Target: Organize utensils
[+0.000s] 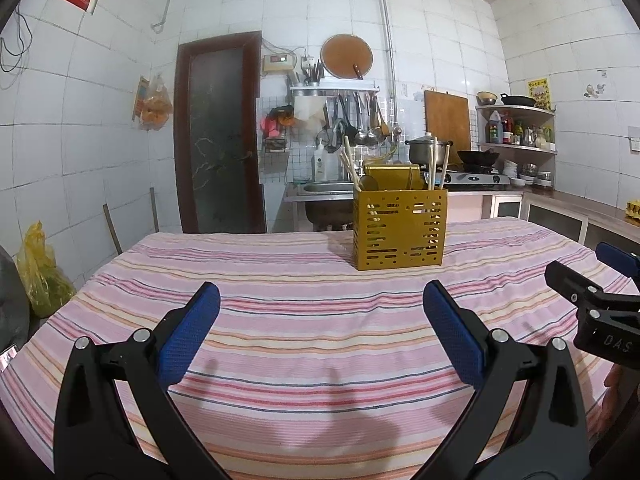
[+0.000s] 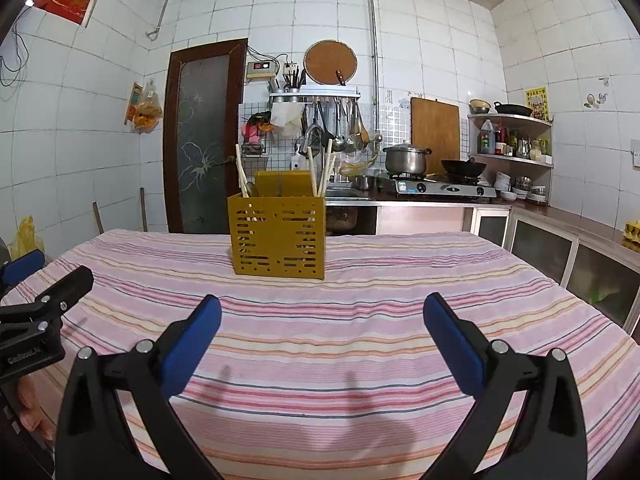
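While the table under its pink striped cloth takes up most of both views, the only task thing on it is the yellow perforated caddy, standing upright toward the far side. No loose utensil shows on the cloth anywhere around the caddy. On the near side of the caddy, well apart from it, the left gripper hangs just above the cloth with its blue-padded jaws spread wide and nothing between them; the right gripper is likewise on the near side, equally wide open and empty. Inside the caddy, pale chopsticks lean out of the left end, more chopsticks rise at the right end, and a spoon pokes up beside the left ones. Judging by this, the sorting looks either not begun or already finished; I cannot tell which. Any next move would call for reaching forward to the caddy and closing on a single slim handle without tipping the caddy.
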A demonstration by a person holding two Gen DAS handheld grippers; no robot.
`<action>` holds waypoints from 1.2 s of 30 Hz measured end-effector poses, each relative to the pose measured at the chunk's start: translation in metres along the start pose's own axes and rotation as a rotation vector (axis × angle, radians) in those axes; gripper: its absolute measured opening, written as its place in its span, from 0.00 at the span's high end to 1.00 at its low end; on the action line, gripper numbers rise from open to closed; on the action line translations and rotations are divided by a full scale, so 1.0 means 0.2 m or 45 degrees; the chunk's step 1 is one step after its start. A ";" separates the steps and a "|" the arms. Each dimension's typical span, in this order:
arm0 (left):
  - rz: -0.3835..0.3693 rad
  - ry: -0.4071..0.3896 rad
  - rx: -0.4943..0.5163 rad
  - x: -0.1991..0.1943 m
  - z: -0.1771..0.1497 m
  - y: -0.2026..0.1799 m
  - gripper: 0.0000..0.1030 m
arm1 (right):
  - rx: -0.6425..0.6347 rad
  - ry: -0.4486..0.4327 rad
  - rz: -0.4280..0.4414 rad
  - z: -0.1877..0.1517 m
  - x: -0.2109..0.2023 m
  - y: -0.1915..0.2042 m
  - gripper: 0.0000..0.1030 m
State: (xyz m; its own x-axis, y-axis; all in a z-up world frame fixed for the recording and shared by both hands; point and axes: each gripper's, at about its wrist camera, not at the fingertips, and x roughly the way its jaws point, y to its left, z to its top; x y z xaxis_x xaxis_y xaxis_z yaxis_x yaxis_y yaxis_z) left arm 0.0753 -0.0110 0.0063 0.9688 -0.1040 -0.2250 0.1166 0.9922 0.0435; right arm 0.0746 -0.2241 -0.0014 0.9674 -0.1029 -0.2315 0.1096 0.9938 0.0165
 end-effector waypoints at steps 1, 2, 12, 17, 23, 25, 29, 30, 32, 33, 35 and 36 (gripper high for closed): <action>0.000 -0.005 0.001 0.00 0.00 0.00 0.05 | -0.005 -0.001 -0.001 0.00 0.00 0.01 0.04; 0.001 -0.010 0.001 -0.01 0.00 0.00 0.05 | -0.014 -0.002 -0.002 0.00 0.00 0.01 0.04; 0.003 -0.030 -0.021 -0.02 0.00 0.01 0.05 | -0.029 -0.006 -0.005 -0.01 -0.01 0.02 0.04; 0.004 -0.036 -0.015 -0.03 0.00 0.01 0.05 | -0.029 -0.006 -0.005 -0.01 -0.01 0.02 0.04; 0.004 -0.029 -0.026 -0.02 0.00 0.01 0.05 | -0.030 -0.004 -0.005 -0.01 -0.01 0.02 0.04; 0.004 -0.030 -0.024 -0.02 0.00 0.01 0.05 | -0.029 -0.007 -0.005 -0.01 -0.02 0.02 0.04; 0.006 -0.030 -0.025 -0.02 0.00 0.01 0.05 | -0.028 -0.005 -0.004 -0.01 -0.02 0.02 0.04; 0.006 -0.030 -0.025 -0.02 0.00 0.00 0.05 | -0.028 -0.006 -0.004 -0.01 -0.02 0.02 0.04; 0.005 -0.030 -0.025 -0.02 0.00 0.01 0.05 | -0.028 -0.006 -0.004 -0.01 -0.01 0.02 0.04; 0.005 -0.031 -0.026 -0.02 0.00 0.00 0.05 | -0.029 -0.005 -0.004 -0.01 -0.01 0.02 0.04; 0.005 -0.030 -0.025 -0.02 0.00 0.00 0.05 | -0.029 -0.005 -0.005 -0.01 -0.02 0.02 0.04; 0.005 -0.030 -0.025 -0.02 0.00 0.00 0.05 | -0.029 -0.006 -0.005 -0.01 -0.02 0.02 0.04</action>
State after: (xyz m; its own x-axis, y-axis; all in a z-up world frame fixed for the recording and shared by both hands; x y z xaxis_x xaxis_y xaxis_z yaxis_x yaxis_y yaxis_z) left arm 0.0708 -0.0097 0.0073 0.9742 -0.1010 -0.2019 0.1083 0.9938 0.0252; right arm 0.0716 -0.2198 -0.0024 0.9680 -0.1069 -0.2270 0.1082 0.9941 -0.0067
